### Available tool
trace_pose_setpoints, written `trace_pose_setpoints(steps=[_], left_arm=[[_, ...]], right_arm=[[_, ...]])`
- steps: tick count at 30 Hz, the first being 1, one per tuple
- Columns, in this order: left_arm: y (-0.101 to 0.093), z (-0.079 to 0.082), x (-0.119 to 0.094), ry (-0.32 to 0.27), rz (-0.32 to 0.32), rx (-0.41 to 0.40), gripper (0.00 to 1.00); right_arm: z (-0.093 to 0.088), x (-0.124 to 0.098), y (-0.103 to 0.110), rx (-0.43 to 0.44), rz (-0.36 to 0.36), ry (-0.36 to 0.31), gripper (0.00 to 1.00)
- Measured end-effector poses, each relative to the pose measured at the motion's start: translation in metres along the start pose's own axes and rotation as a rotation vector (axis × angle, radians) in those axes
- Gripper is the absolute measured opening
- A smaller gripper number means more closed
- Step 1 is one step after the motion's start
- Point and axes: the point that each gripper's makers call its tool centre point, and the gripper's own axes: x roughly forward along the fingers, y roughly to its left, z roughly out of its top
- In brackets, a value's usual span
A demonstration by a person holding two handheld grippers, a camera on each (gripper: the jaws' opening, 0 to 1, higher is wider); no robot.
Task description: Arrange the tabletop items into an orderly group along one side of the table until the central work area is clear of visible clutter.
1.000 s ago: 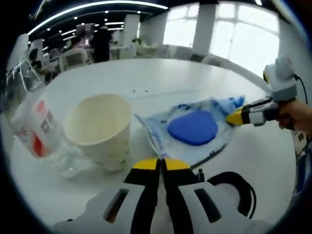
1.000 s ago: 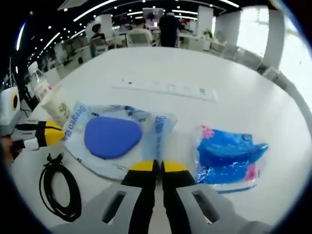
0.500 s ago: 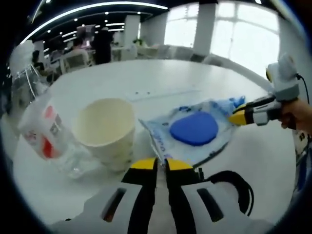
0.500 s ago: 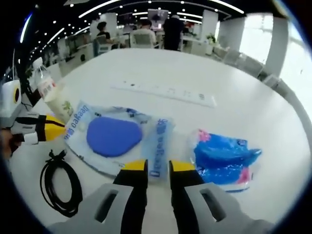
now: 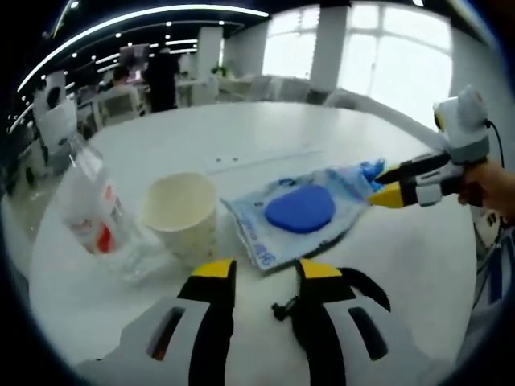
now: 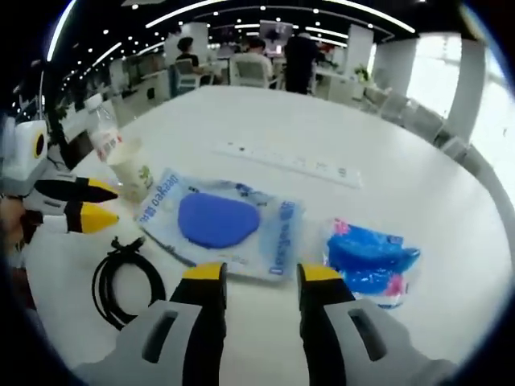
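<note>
Both the left gripper (image 5: 260,273) and the right gripper (image 6: 260,280) hover with jaws spread wide and empty over the white table (image 6: 402,145), facing a clear packet holding a blue pad (image 6: 219,223) at centre, best pinched by its flat edge.

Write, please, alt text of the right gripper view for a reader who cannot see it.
The right gripper, jaws open, points at a clear packet holding a blue pad on a white table. A blue wipes pack lies right of it, a coiled black cable left, with the left gripper nearby.
</note>
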Motion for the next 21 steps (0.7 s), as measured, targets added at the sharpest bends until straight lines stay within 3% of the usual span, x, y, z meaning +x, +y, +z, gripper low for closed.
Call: trace_pose_setpoints(steps=[5,9,12,16,21], left_arm=[[-0.008,0.001,-0.016,-0.029,-0.017,0.022,0.42],[-0.013,0.003,-0.031,-0.065,-0.027,0.049,0.46],[-0.015,0.002,-0.043,-0.082,-0.032,0.053,0.57],[-0.023,-0.004,-0.059,-0.075,-0.046,0.078,0.70],[-0.027,-0.007,-0.076,-0.098,-0.062,0.060,0.78]], right_arm=[[-0.002,-0.010,0.027,-0.009,0.097,-0.006,0.42],[-0.006,-0.014,0.051,0.004,0.203,-0.005,0.52],[-0.011,-0.017,0.066,0.030,0.272,-0.004,0.59],[-0.015,-0.016,0.079,0.049,0.301,-0.008,0.75],[-0.021,-0.012,0.096,0.024,0.332,0.007,0.82]])
